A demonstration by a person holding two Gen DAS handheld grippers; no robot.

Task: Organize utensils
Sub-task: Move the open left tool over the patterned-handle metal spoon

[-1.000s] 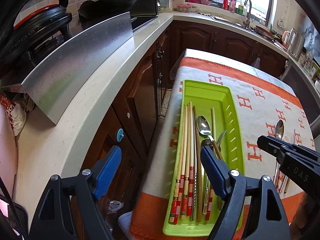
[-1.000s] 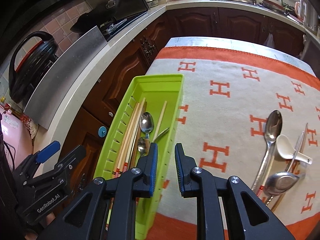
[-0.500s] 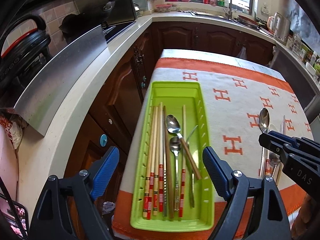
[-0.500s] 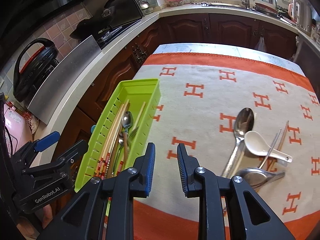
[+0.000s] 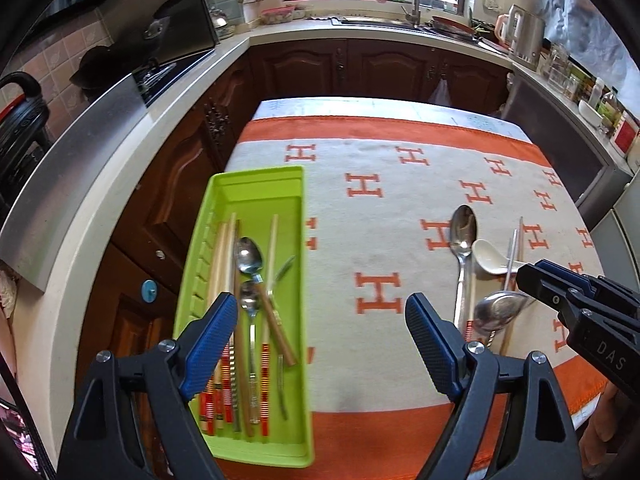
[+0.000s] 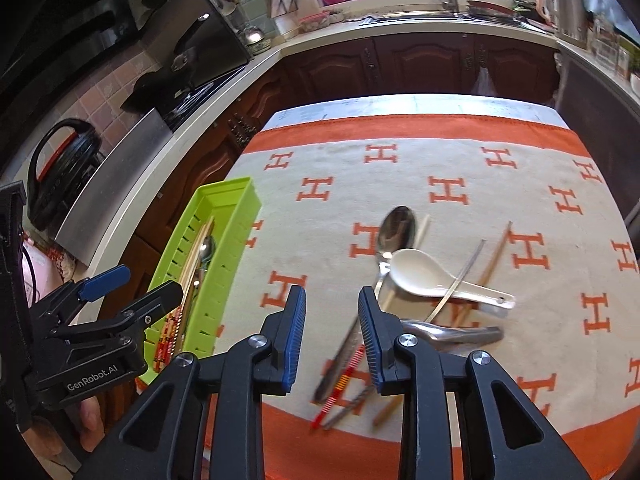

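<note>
While the kitchen counter (image 5: 132, 168) with its steel splash panel (image 5: 68, 184) and dark wood cabinets (image 5: 380, 68) curves round the left and far sides, a table draped in a white cloth (image 5: 400, 216) with orange H marks and orange borders fills the middle of both views. At the cloth's left edge sits a lime-green utensil tray (image 5: 256, 184), its near end reaching the orange border, holding chopsticks (image 5: 224, 264) with red-striped ends, two metal spoons (image 5: 249, 258) and a fork. The left gripper (image 5: 320, 334) hovers over the tray's near end and the bare cloth beside it, its blue-padded fingers spread wide and holding nothing. Compared with half a second ago, this view has swung rightward, so the tray now lies left of centre and more cloth shows. Open cloth separates the tray from a loose pile on the right: a large metal spoon (image 6: 394, 228), a white ceramic soup spoon (image 6: 424, 276) lying across it, a ladle-like metal spoon (image 6: 452, 334), and several crossed chopsticks (image 6: 494, 264). The right gripper (image 6: 332, 334) has moved nearer this pile, its fingers a little apart and empty, one fingertip over the spoon handle. Wide bare cloth remains beyond the pile toward the far edge and to its right.
</note>
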